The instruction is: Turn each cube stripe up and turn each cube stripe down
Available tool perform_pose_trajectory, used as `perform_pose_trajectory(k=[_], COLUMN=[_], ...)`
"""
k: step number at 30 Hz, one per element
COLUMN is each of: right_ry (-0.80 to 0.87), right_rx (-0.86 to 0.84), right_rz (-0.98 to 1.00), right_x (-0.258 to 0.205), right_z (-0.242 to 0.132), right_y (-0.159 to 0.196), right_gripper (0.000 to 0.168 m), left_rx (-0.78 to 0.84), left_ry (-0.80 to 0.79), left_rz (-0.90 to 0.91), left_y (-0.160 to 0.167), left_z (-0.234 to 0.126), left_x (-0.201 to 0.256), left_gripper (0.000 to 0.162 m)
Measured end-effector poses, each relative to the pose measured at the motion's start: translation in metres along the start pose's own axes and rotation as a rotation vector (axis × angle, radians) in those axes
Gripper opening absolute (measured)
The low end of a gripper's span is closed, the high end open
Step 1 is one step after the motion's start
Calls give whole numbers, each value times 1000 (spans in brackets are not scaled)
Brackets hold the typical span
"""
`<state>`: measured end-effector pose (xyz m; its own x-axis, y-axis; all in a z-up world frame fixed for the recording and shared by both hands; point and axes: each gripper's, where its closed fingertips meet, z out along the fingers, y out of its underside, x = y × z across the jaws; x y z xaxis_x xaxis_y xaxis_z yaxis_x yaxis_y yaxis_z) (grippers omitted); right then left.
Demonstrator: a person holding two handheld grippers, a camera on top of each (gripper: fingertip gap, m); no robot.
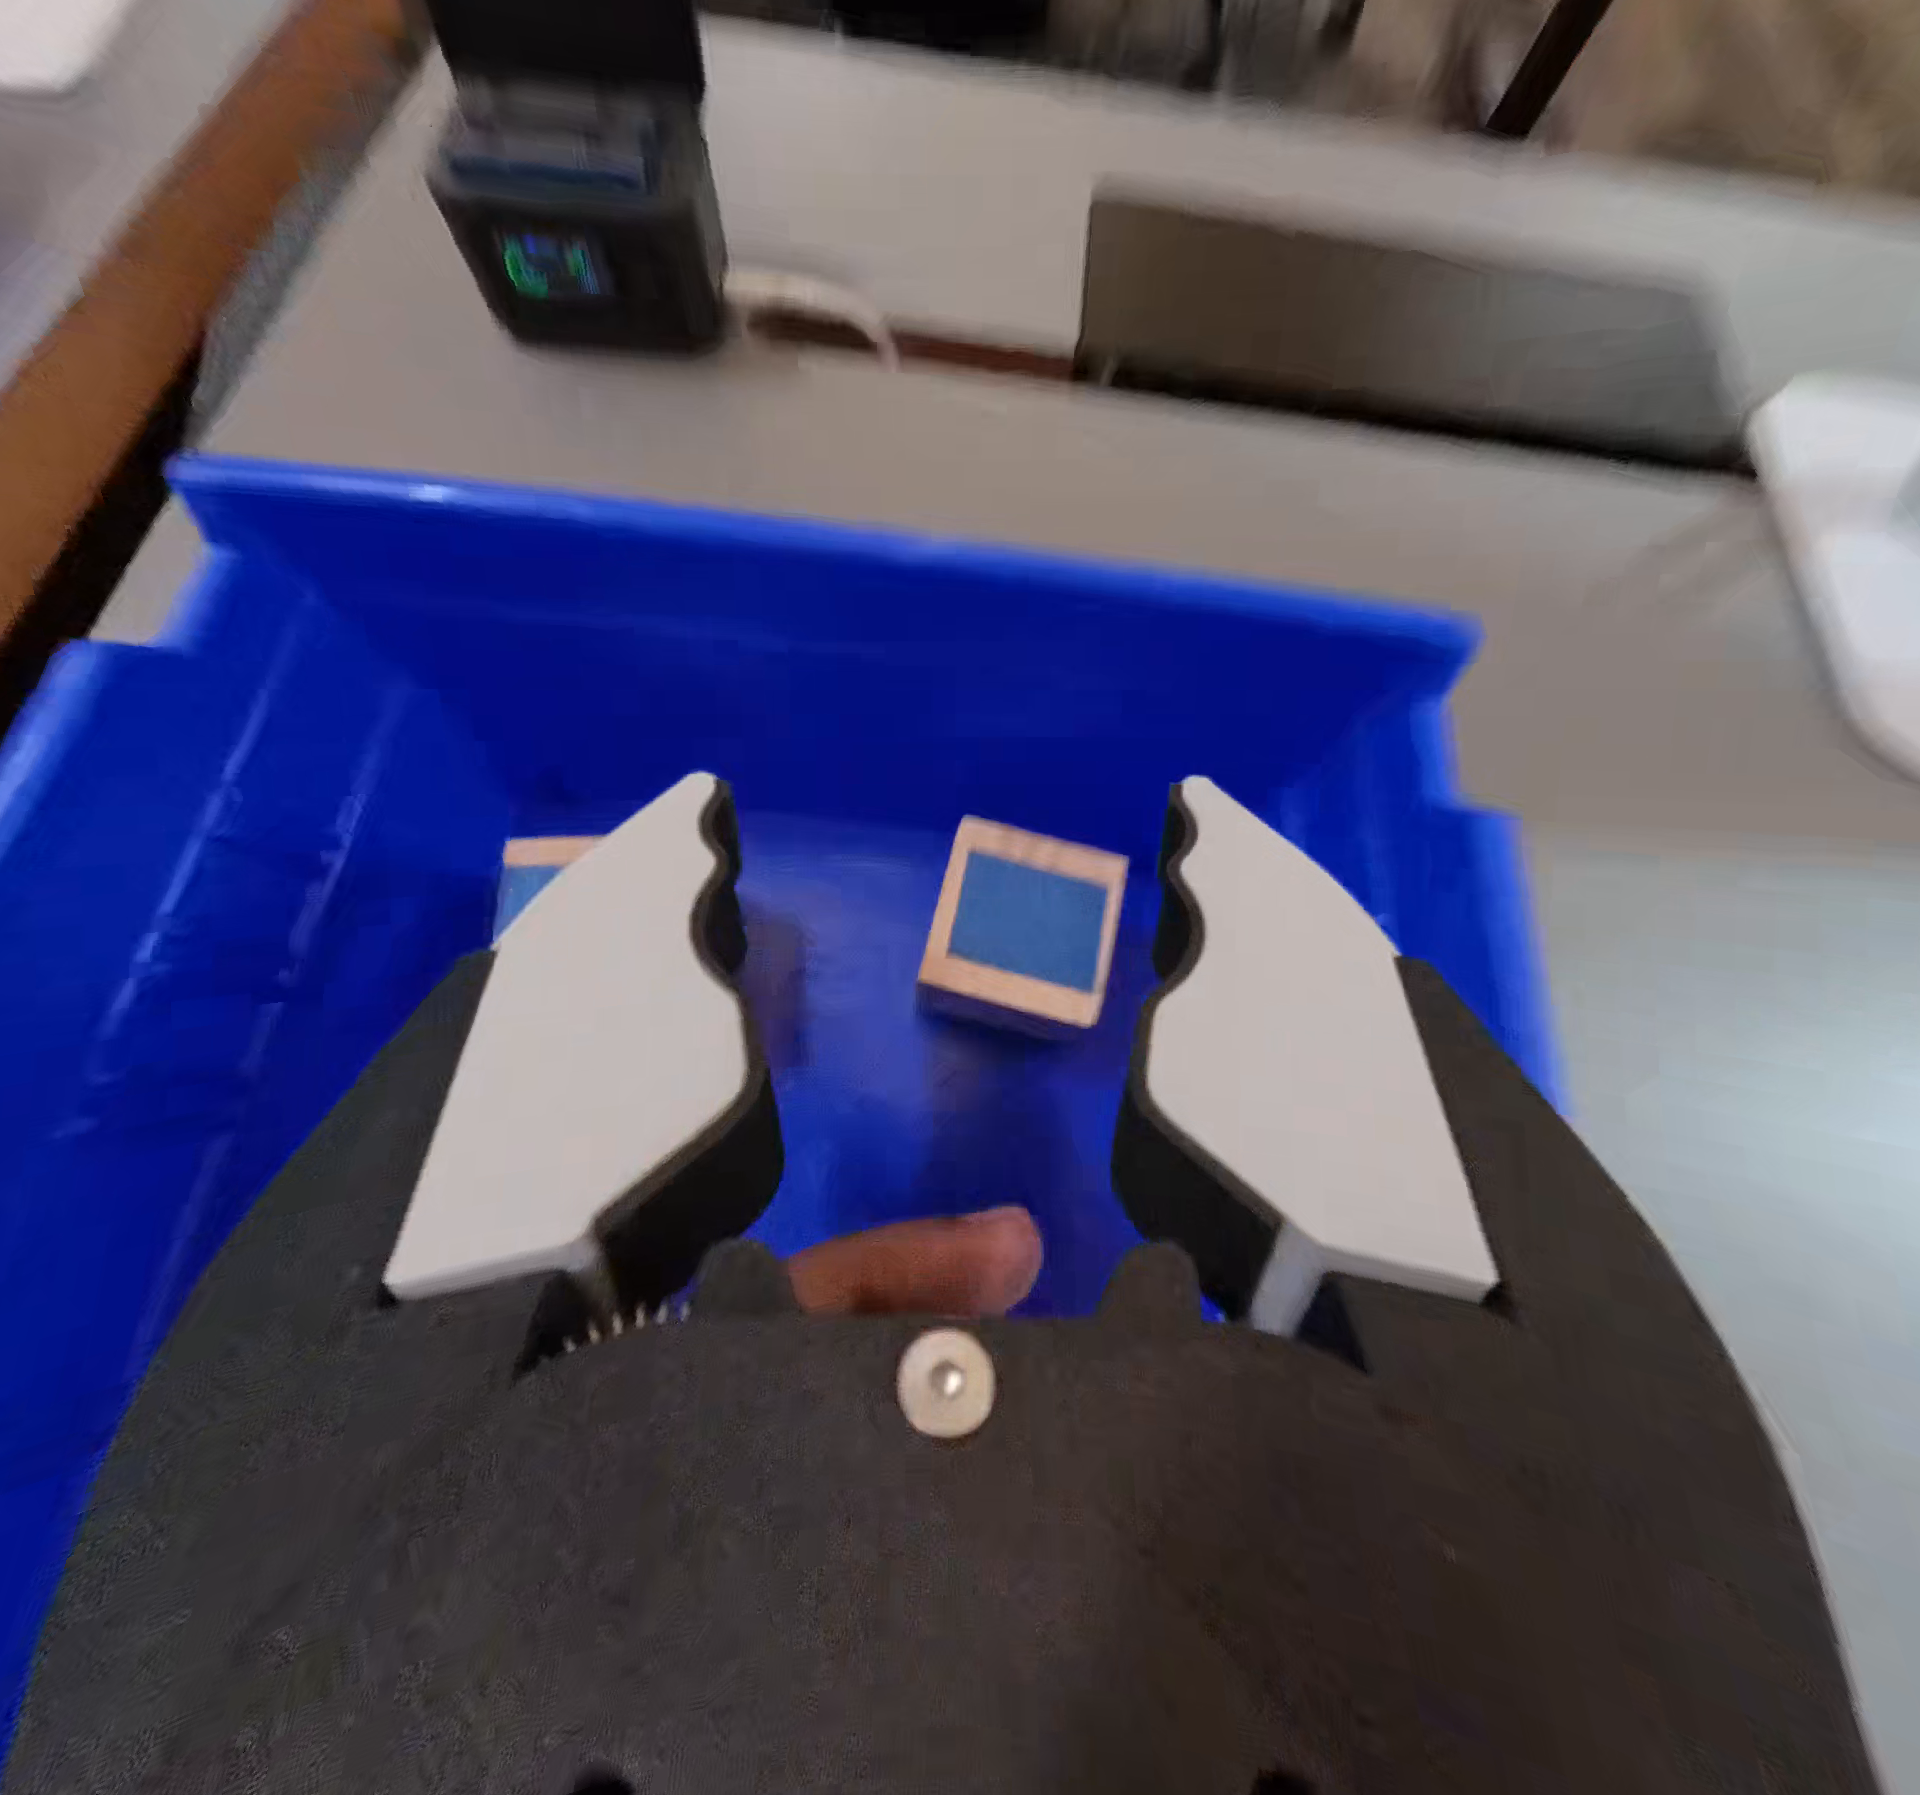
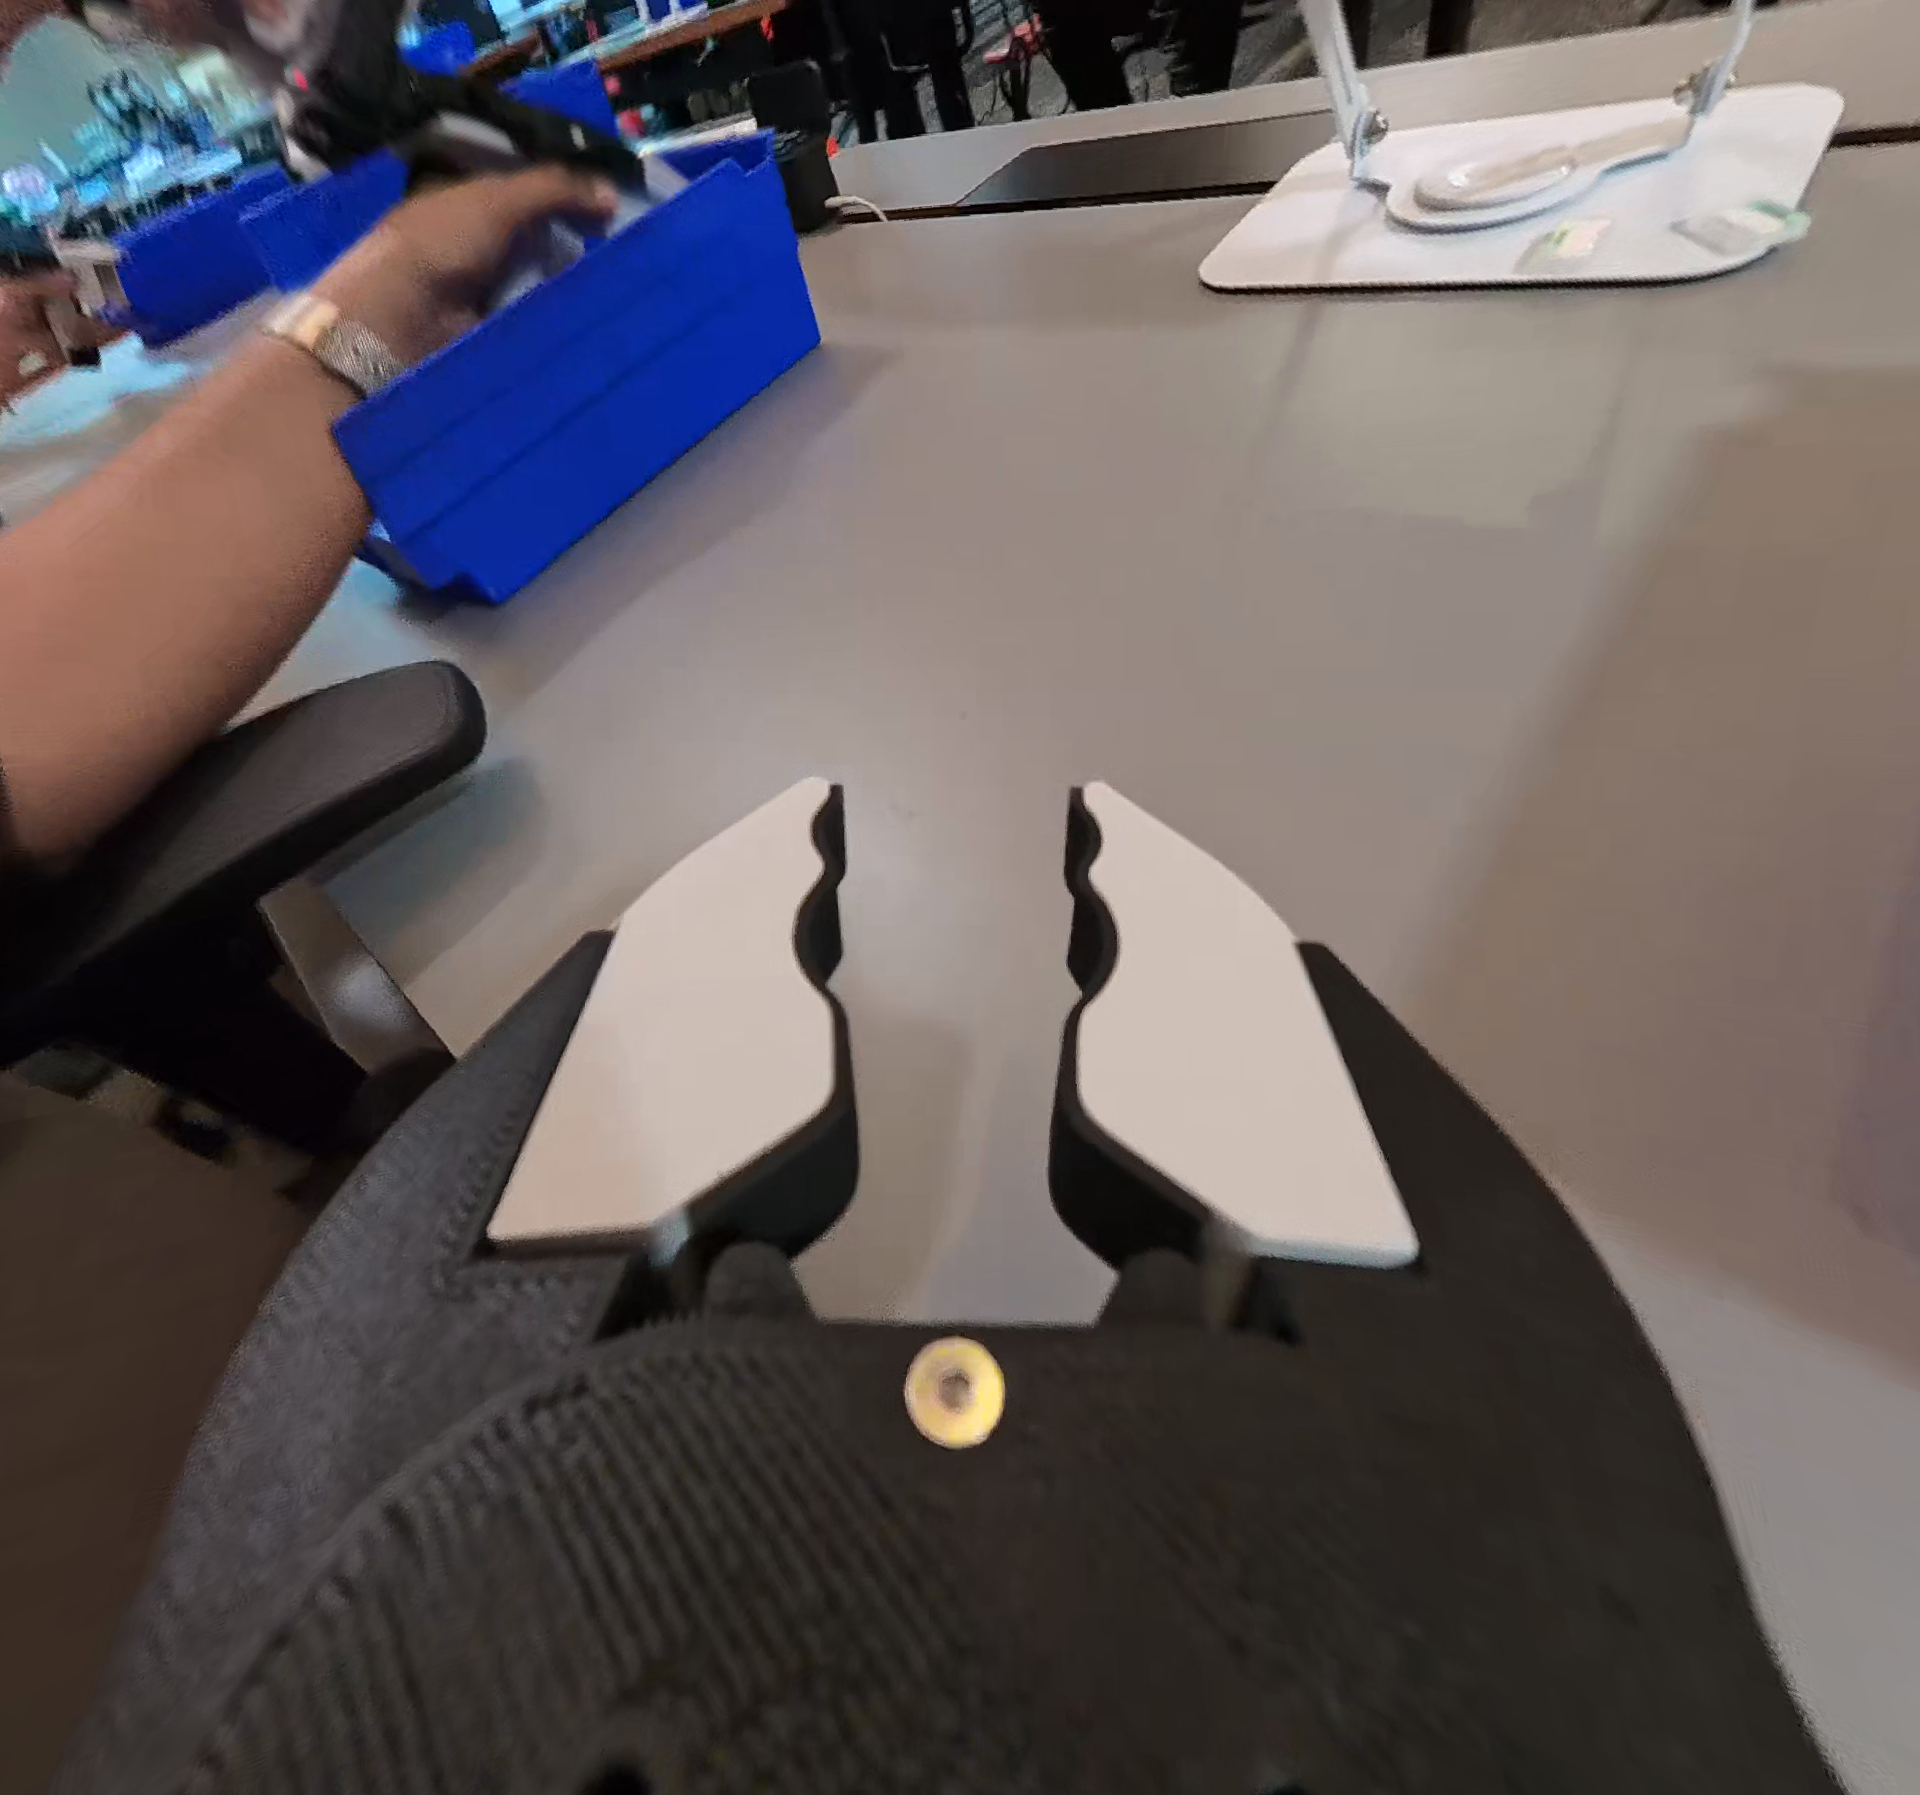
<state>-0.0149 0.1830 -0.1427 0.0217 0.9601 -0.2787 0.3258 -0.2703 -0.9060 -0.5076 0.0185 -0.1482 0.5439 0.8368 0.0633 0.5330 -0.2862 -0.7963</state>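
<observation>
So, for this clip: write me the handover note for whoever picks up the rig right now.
Left gripper: open, empty, over the blue bin.
Right gripper: open, empty, over bare grey table, well away from the bin.
Cubes: one wooden cube lies on the bin floor between the left gripper's fingers, blue square face up. A second cube is mostly hidden behind the left finger.
Done: cannot tell; no stripe is visible on either cube.
Left: grasp the centre cube, check its stripe, turn it, then do the other.
</observation>
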Motion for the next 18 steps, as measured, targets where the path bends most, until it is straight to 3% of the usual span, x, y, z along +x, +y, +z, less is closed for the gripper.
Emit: perform_pose_trajectory(k=[3,5,8,12,14,18], right_ry=[0,-4,-7,-37,-50,-89], right_rx=[15,11,-7,-29,-31,-36], right_rz=[111,142,132,100,93,123], right_x=[5,7,7,2,-1,-5], right_z=[-1,1,5,10,11,12], right_y=[2,4,8,9,8,8], right_gripper=[41,41,41,40,39,39], left_rx=[-152,-123,-140,-105,-99,-201], left_ry=[-84,-18,3,49,121,111], left_rz=[120,122,80,46,48,87], left_y=[28,26,28,22,22,50], left_z=[22,24,23,13,9,18], left_x=[-8,2,3,7,16,15], left_gripper=[76,59,57,62,76,78])
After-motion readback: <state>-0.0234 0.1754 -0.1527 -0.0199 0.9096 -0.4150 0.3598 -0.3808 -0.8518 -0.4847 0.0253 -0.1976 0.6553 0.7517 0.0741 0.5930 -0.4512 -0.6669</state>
